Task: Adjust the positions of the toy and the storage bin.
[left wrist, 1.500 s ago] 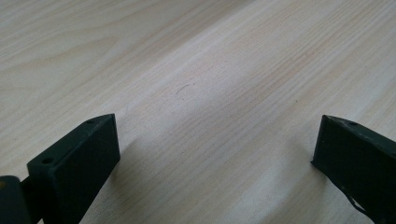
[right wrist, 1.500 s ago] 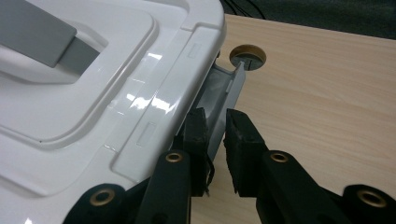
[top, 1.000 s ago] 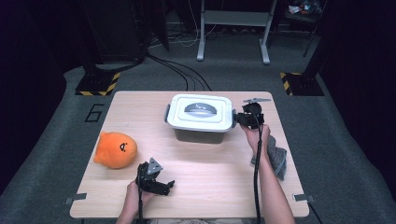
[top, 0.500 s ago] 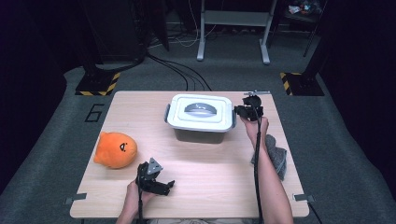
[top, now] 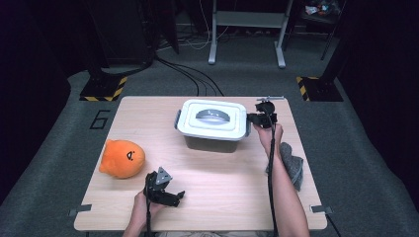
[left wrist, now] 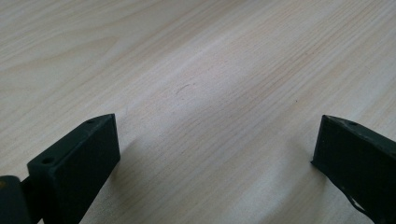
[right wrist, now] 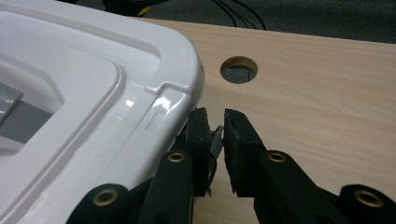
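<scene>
At box latch [right wrist: 215, 140], fingers [right wrist: 201, 135] now closed

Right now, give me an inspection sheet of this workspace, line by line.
Surface: wooden table, round hole near the back right corner.
Job's things: white lidded box, grey handle flat on the lid, lid on.
Clutter: orange plush toy front left; grey cloth at the right edge.
Grippers: right gripper pinching the grey latch on the box's right side; left gripper open, resting on bare table.
Cables: one trails along each forearm; more on the floor behind.
Surroundings: dark carpet, hazard-striped stand bases.
</scene>
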Tool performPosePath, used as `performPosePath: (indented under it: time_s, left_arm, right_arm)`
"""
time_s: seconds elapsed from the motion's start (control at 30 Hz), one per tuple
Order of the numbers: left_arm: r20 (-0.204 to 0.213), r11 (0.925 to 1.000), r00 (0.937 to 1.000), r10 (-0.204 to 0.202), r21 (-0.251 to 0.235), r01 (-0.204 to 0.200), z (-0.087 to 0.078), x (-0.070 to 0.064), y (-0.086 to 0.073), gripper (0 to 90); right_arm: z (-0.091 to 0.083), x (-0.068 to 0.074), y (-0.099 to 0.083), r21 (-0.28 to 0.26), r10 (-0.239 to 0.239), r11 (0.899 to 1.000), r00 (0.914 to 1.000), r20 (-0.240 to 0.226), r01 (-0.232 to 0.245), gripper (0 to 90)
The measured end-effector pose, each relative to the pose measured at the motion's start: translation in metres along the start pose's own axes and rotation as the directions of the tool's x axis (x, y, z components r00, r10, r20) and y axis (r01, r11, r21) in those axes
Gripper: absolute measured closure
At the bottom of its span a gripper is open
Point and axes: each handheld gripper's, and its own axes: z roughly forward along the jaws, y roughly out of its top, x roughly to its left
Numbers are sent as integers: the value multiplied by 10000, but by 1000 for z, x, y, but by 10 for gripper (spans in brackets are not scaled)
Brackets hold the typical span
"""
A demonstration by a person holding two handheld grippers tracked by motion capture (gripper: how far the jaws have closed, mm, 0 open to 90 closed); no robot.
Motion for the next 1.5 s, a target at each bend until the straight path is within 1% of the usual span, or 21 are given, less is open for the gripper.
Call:
performPosePath:
  time_s: [0.1,0.13,0.27,0.37,0.63,0.83,0.93,0.97,1.0,1.1,1.13,1.17,1.2,1.23,1.27,1.3,1.33,1.37,1.4,1.43,1.5]
  left_arm:
    - [10,10000,10000,10,23,-10,0,0,0,2]
    - [3,10000,10000,-8,-1,8,0,0,0,2]
    - [14,10000,10000,-1,23,1,0,0,0,2]
    - [26,10000,10000,3,31,-3,0,0,0,2]
    - [26,10000,10000,9,33,-9,0,0,0,2]
    - [3,10000,10000,9,20,-9,0,0,0,2]
    - [-2,10000,10000,7,14,-7,0,0,0,2]
    - [24,10000,10000,13,36,-13,0,0,0,2]
    - [27,10000,10000,11,36,-11,0,0,0,2]
    - [25,10000,10000,8,33,-8,0,0,0,2]
    - [24,10000,10000,6,31,-6,0,0,0,2]
    - [24,10000,10000,10,35,-10,0,0,0,2]
    - [0,10000,10000,-2,-4,2,0,0,0,2]
    - [25,10000,10000,8,31,-8,0,0,0,2]
    - [16,10000,10000,7,31,-7,0,0,0,2]
    - [14,10000,10000,8,24,-8,0,0,0,2]
    - [25,10000,10000,10,34,-10,0,0,0,2]
    - [-2,10000,10000,2,-5,-2,0,0,0,2]
    - [26,10000,10000,8,33,-9,0,0,0,2]
    - [19,10000,10000,16,42,-16,0,0,0,2]
    - [26,10000,10000,11,32,-12,0,0,0,2]
  right_arm:
    - [-5,0,-4,-6,-29,10000,9999,101,29,795]
    - [-8,0,-6,26,112,9999,9999,68,-113,793]
    - [-16,-1,-13,-2,72,10000,9999,141,-72,785]
    - [-23,-1,-19,-13,219,9998,9997,97,-219,782]
    - [-40,1,-32,25,295,9996,9994,193,-296,777]
    - [-51,5,-40,48,165,9998,9992,373,-167,775]
    - [-55,6,-43,50,222,9997,9991,358,-224,774]
    - [-56,7,-45,12,314,9995,9987,409,-315,773]
    - [-58,7,-45,66,216,9997,9986,486,-220,774]
    - [-61,11,-49,-22,127,9999,9985,528,-126,776]
    - [-61,11,-50,-93,186,9998,9985,516,-181,772]
    - [-62,10,-51,-69,106,9999,9990,423,-103,759]
    - [-63,8,-51,-54,66,10000,9992,406,-64,696]
    - [-63,8,-51,-46,15,10000,9987,501,-12,637]
    - [-65,5,-50,98,-110,9999,9986,511,105,566]
    - [-66,4,-50,98,-121,9999,9991,405,117,522]
    - [-69,3,-49,-56,-180,9998,9994,301,182,475]
    - [-72,3,-49,-86,-307,9995,9988,379,310,442]
    - [-75,3,-48,-189,-512,9985,9984,244,517,414]
    - [-78,3,-46,-342,-617,9975,9980,148,622,381]
    - [-81,6,-43,-448,-864,9952,9963,20,864,323]
